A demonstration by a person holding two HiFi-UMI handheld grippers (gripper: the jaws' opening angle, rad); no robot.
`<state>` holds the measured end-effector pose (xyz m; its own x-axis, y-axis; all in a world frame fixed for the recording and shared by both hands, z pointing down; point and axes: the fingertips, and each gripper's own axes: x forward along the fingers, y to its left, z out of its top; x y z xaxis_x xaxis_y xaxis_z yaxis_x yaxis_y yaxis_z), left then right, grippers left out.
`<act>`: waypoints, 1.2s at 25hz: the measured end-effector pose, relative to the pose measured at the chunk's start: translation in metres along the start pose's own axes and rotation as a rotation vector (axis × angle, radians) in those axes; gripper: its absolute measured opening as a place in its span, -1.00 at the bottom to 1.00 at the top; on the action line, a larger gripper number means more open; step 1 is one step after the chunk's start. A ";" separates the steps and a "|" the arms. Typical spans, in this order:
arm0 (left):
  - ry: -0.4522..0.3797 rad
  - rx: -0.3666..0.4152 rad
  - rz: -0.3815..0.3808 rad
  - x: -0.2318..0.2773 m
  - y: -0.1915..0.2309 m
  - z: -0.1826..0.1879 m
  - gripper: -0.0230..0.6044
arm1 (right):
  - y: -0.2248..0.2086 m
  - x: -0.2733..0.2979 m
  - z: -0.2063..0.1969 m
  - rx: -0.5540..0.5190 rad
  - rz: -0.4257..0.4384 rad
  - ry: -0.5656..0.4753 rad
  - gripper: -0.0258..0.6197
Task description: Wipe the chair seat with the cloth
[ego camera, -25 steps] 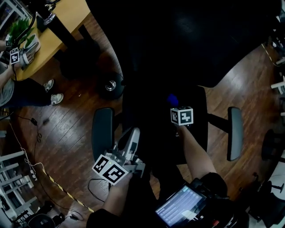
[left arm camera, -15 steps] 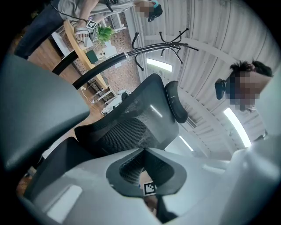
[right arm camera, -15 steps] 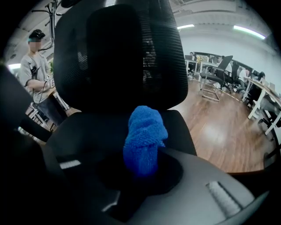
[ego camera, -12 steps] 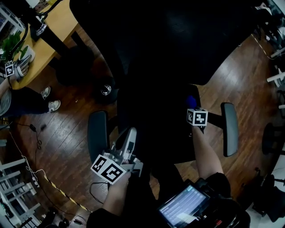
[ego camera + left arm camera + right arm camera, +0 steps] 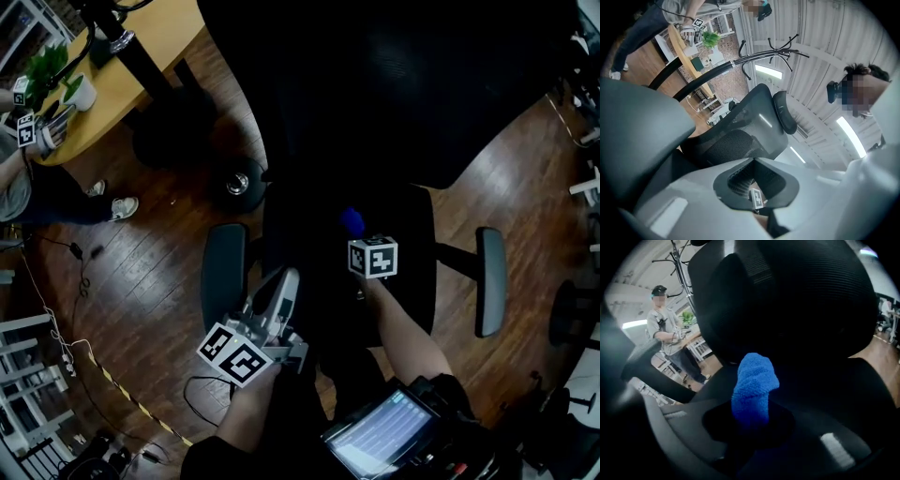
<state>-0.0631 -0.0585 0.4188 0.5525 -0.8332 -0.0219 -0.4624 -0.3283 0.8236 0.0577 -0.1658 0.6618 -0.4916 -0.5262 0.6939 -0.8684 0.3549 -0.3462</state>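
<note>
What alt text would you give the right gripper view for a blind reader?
The right gripper holds a rolled blue cloth in its jaws, over a black office chair's seat, facing its mesh backrest. A person in a grey shirt stands at left.

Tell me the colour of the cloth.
The cloth is bright blue, clearest in the right gripper view.

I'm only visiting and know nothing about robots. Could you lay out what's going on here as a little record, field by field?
Setting: black office chair on a wooden floor
Right gripper: jaws shut on a blue cloth, over the chair seat
Left gripper: jaws together, holding nothing, close to an armrest
Cloth contact: cannot tell whether it touches the seat
Backrest: black mesh, behind the cloth
Bystander: a person standing by a wooden table
</note>
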 end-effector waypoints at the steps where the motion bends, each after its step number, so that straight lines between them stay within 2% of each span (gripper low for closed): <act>1: -0.004 0.002 0.002 -0.002 -0.001 0.002 -0.95 | 0.028 0.010 -0.002 -0.010 0.054 0.011 -0.77; 4: -0.018 0.015 0.005 -0.010 -0.001 0.009 -0.95 | 0.110 0.029 -0.013 -0.059 0.197 0.066 -0.77; 7: -0.032 0.029 0.013 -0.018 -0.001 0.012 -0.95 | 0.164 0.040 -0.039 -0.065 0.296 0.119 -0.77; 10: -0.046 0.014 0.021 -0.022 0.003 0.011 -0.95 | 0.183 0.046 -0.058 -0.065 0.316 0.111 -0.77; 12: -0.045 0.012 0.024 -0.024 0.006 0.008 -0.95 | 0.182 0.047 -0.059 -0.088 0.306 0.080 -0.77; 15: -0.042 0.014 0.025 -0.026 0.008 0.006 -0.95 | 0.179 0.047 -0.060 -0.094 0.313 0.088 -0.77; 18: -0.040 0.014 0.023 -0.026 0.006 0.005 -0.95 | 0.158 0.040 -0.063 -0.114 0.275 0.100 -0.77; 21: -0.030 0.020 0.016 -0.022 0.003 0.003 -0.95 | 0.116 0.029 -0.069 -0.103 0.204 0.105 -0.77; 30: 0.021 0.025 0.004 -0.010 -0.006 -0.017 -0.95 | -0.072 -0.061 -0.098 0.029 -0.100 0.133 -0.77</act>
<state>-0.0541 -0.0406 0.4231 0.5652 -0.8250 -0.0065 -0.4817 -0.3364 0.8092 0.1565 -0.0839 0.7061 -0.3915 -0.4504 0.8025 -0.9151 0.2820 -0.2881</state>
